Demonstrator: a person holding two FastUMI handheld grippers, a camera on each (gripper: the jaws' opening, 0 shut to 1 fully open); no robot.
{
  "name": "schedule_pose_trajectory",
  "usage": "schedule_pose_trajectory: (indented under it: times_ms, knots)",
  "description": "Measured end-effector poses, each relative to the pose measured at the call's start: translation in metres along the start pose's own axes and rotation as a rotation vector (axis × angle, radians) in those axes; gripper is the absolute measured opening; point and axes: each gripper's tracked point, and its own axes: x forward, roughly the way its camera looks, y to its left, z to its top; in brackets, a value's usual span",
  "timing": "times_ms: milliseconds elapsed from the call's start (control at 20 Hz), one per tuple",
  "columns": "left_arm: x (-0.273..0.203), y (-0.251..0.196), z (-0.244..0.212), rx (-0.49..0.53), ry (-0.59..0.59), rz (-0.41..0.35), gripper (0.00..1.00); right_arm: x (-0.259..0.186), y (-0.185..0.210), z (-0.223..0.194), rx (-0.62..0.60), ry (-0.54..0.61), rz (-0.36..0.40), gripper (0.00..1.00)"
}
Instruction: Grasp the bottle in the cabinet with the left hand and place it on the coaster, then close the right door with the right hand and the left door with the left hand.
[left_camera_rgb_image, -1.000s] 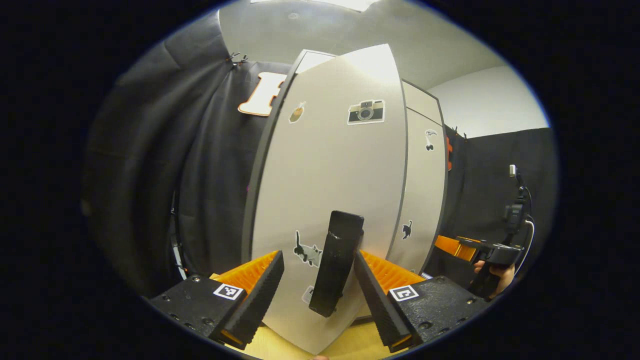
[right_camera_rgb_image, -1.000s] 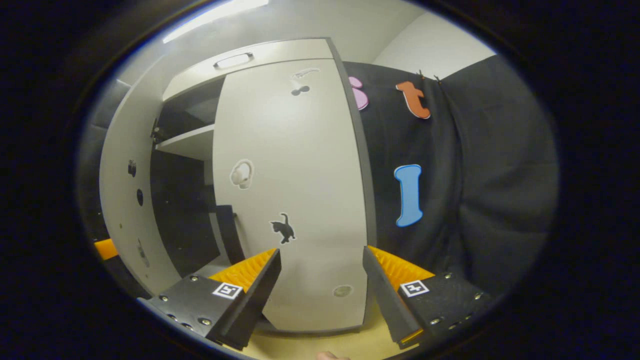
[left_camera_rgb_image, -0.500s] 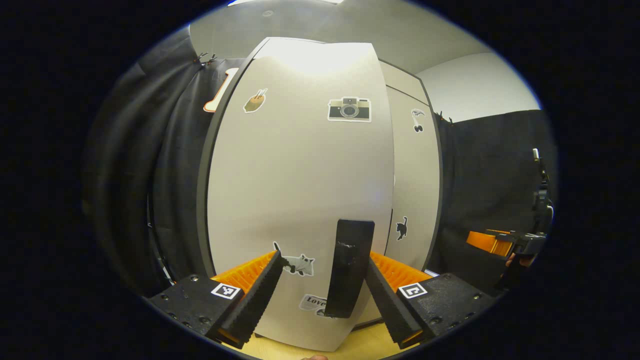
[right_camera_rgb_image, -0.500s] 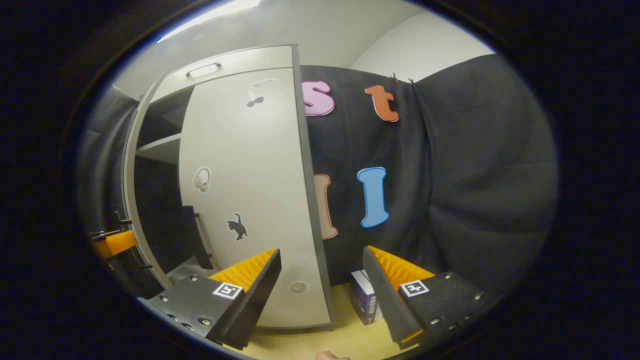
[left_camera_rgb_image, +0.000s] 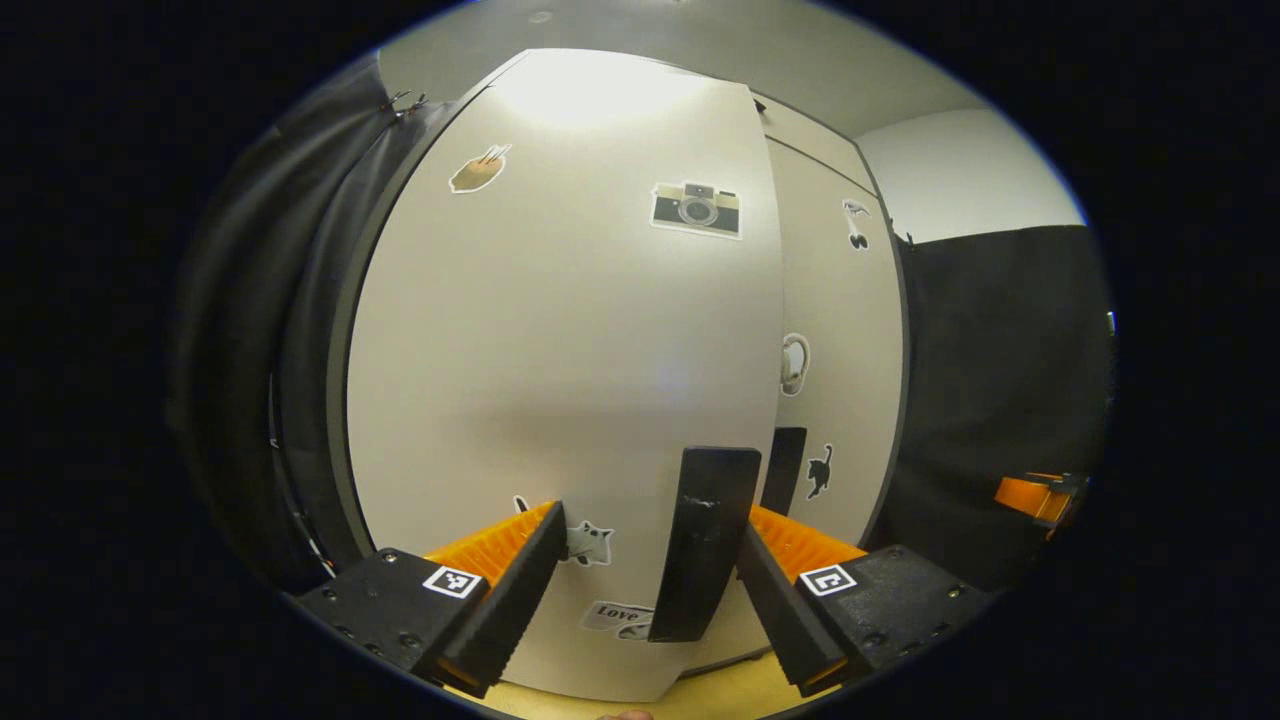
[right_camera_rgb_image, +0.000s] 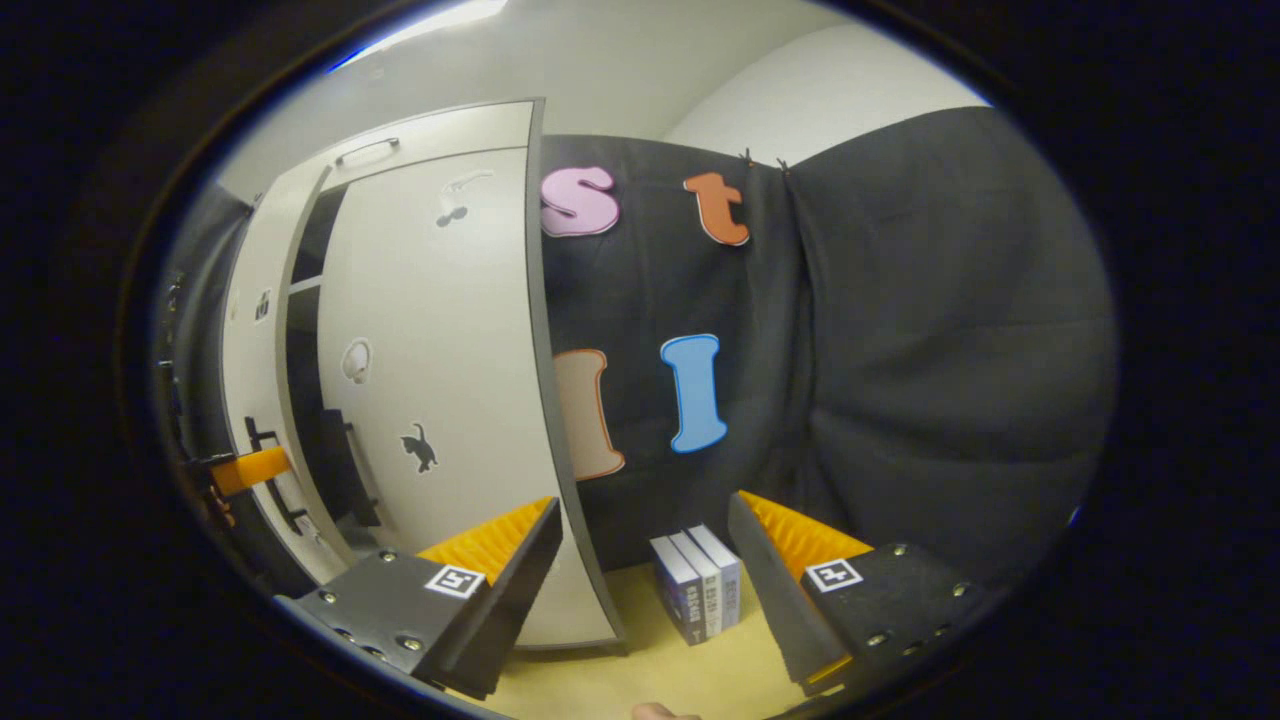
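Observation:
In the left gripper view the cabinet's left door (left_camera_rgb_image: 560, 360), white with stickers, stands close in front of me. Its black handle (left_camera_rgb_image: 705, 545) sits between the fingers of my left gripper (left_camera_rgb_image: 645, 590), near the right finger. The jaws are open and do not press on it. Beyond it the right door (left_camera_rgb_image: 840, 340) lies flat against the cabinet. In the right gripper view my right gripper (right_camera_rgb_image: 645, 590) is open and holds nothing, to the right of the right door (right_camera_rgb_image: 440, 380). The left door (right_camera_rgb_image: 255, 320) leaves a narrow dark gap there, and the left gripper (right_camera_rgb_image: 245, 470) shows orange at it.
Three upright books (right_camera_rgb_image: 697, 580) stand on the yellow tabletop (right_camera_rgb_image: 640, 670) just right of the cabinet, between my right fingers. The other gripper's orange finger (left_camera_rgb_image: 1035, 497) pokes in at the far right of the left gripper view. Black cloth walls stand behind and beside the cabinet.
The left door has swung further toward the cabinet with my left gripper at its handle. My right gripper has turned right, away from the shut right door, bringing the books into view.

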Motion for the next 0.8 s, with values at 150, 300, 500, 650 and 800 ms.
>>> schedule_pose_trajectory:
  times_ms: [150, 300, 500, 650, 800]
  knots:
    - [0.009, 0.000, 0.000, 0.014, -0.001, 0.021, 1.00, -0.004, -0.010, 0.002, -0.005, -0.003, -0.012, 1.00]
    - [0.017, 0.001, -0.003, 0.028, 0.000, 0.033, 1.00, -0.006, -0.016, 0.002, -0.005, -0.003, -0.020, 1.00]
    - [0.025, 0.002, -0.004, 0.041, -0.003, 0.047, 1.00, -0.009, -0.024, 0.000, -0.002, 0.001, -0.031, 1.00]
    - [0.030, 0.003, -0.005, 0.048, -0.005, 0.052, 1.00, -0.011, -0.028, 0.000, 0.000, 0.001, -0.035, 1.00]
    - [0.035, 0.003, -0.006, 0.049, -0.004, 0.055, 1.00, -0.013, -0.030, 0.004, -0.002, -0.007, -0.033, 1.00]
